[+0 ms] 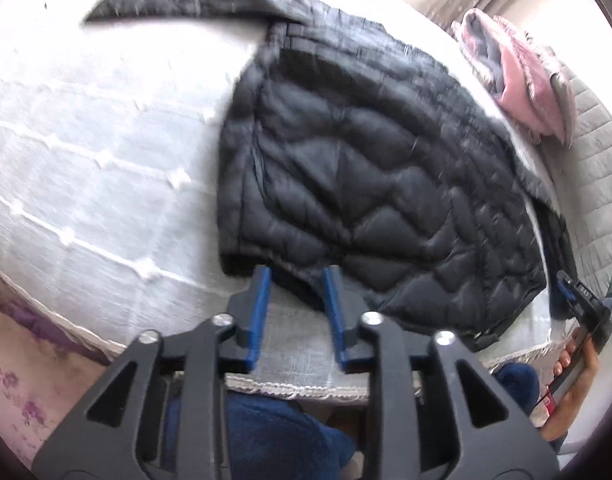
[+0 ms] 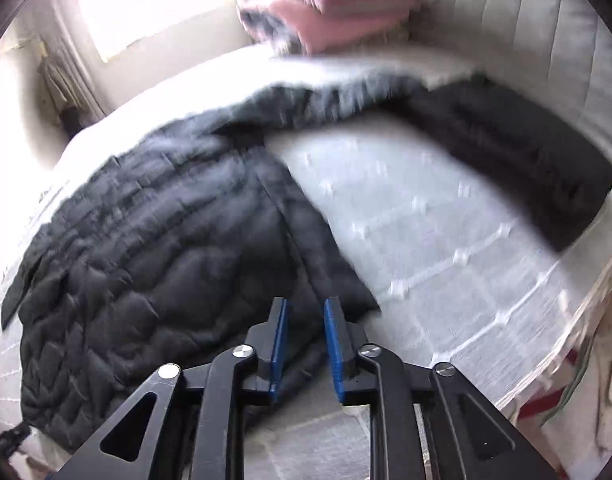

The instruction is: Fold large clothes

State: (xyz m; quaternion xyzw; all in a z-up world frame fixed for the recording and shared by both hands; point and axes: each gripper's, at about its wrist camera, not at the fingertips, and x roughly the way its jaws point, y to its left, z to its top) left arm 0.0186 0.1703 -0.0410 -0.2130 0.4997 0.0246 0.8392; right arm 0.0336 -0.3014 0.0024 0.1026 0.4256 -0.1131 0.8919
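With both sets of fingers parted and empty, the left gripper (image 1: pixel 297 276) and right gripper (image 2: pixel 304 308) sit at the quilted jacket (image 1: pixel 365 168) hem near six o'clock — pinch both corners evenly before lifting.

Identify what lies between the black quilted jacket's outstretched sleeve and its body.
In the right wrist view, only bare white tufted bedspread separates the black quilted jacket from its outstretched sleeve; nothing rests there.

Left half of bed (image 1: pixel 86 152): bare bedspread from the near edge to the far edge, open to a gripper.
Middle: black quilted jacket (image 1: pixel 365 168) spread flat, hem at the near edge.
Far right corner: pink cushion (image 1: pixel 517 80) against the padded headboard (image 1: pixel 597 152) blocks passage.
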